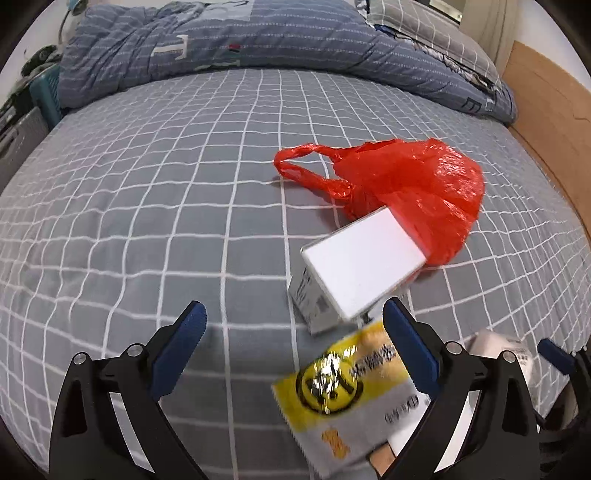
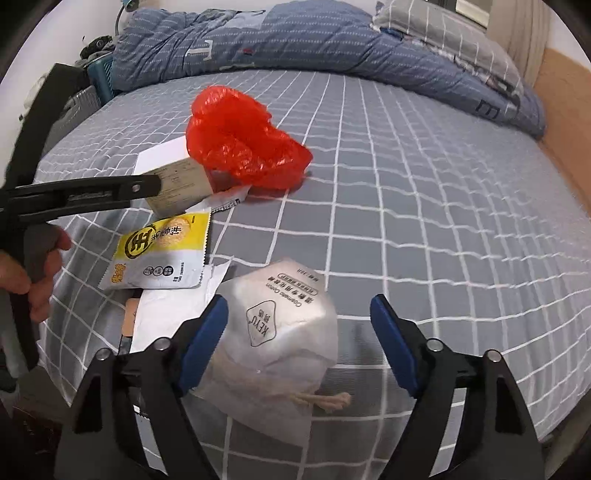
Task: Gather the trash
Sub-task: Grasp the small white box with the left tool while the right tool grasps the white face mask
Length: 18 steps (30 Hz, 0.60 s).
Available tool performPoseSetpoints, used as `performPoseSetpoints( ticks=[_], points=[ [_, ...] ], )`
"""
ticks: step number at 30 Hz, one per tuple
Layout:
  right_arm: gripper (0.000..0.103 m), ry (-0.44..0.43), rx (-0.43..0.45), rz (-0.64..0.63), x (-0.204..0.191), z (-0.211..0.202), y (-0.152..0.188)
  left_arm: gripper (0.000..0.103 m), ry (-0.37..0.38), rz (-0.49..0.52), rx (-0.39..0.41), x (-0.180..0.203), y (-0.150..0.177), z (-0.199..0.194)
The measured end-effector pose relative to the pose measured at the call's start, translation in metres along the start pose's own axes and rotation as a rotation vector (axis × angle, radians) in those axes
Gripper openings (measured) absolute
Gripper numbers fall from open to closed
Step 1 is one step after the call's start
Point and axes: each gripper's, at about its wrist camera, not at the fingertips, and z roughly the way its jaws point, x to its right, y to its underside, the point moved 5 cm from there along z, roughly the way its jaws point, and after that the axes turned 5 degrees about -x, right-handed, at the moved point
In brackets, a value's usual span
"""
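Trash lies on a grey checked bed sheet (image 1: 129,221). A red plastic bag (image 1: 417,184) (image 2: 243,144) sits crumpled beside a white carton (image 1: 362,262) (image 2: 177,177). In front of the carton lies a yellow and white snack wrapper (image 1: 340,391) (image 2: 166,251). My left gripper (image 1: 293,306) hovers open over the wrapper and the carton's near end, gripping nothing. A white drawstring pouch (image 2: 284,332) (image 1: 502,347) lies between the jaws of my right gripper (image 2: 299,302). Its left pad (image 2: 205,343) is at the pouch's edge; the right pad (image 2: 391,343) stands apart from it.
Torn white paper (image 2: 166,317) and a brown scrap (image 2: 131,314) lie under the wrapper near the bed's front edge. A folded blue quilt (image 1: 221,48) and a pillow (image 1: 424,26) fill the back. A wooden board (image 1: 546,110) borders the right side. A hand (image 2: 33,266) holds the left gripper's handle.
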Motion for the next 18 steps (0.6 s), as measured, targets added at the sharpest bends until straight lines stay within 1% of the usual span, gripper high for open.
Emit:
performPoseSetpoints(
  ticks=[1,3,5,10,12,14,15,17,18],
  points=[
    [0.07,-0.009,-0.002,0.009,0.001,0.002,0.001,0.095,0.002,0.002,0.005,0.0,-0.002,0.002],
    [0.061,-0.032,-0.014,0.021,0.0,0.01,0.002,0.095,0.008,0.002,0.027,-0.001,-0.004,0.004],
    [0.057,-0.041,-0.021,0.021,-0.001,0.017,0.003,0.095,0.009,0.009,0.042,-0.001,-0.006,0.006],
    [0.052,-0.047,-0.021,0.008,-0.002,0.022,0.006,0.093,0.041,0.016,0.036,0.003,-0.012,0.018],
    [0.049,-0.052,-0.024,0.015,0.0,0.024,0.006,0.09,0.051,0.022,0.03,0.007,-0.013,0.024],
    [0.047,-0.058,-0.022,0.027,0.001,0.025,0.007,0.082,0.07,0.032,0.019,0.012,-0.013,0.029],
    [0.046,-0.056,-0.02,0.026,0.001,0.026,0.007,0.08,0.075,0.037,0.016,0.013,-0.013,0.031],
    [0.045,-0.049,-0.014,0.018,0.0,0.026,0.008,0.071,0.089,0.051,0.017,0.017,-0.013,0.034],
    [0.044,-0.046,-0.01,0.013,-0.001,0.026,0.009,0.069,0.097,0.059,0.016,0.018,-0.014,0.036]
  ],
)
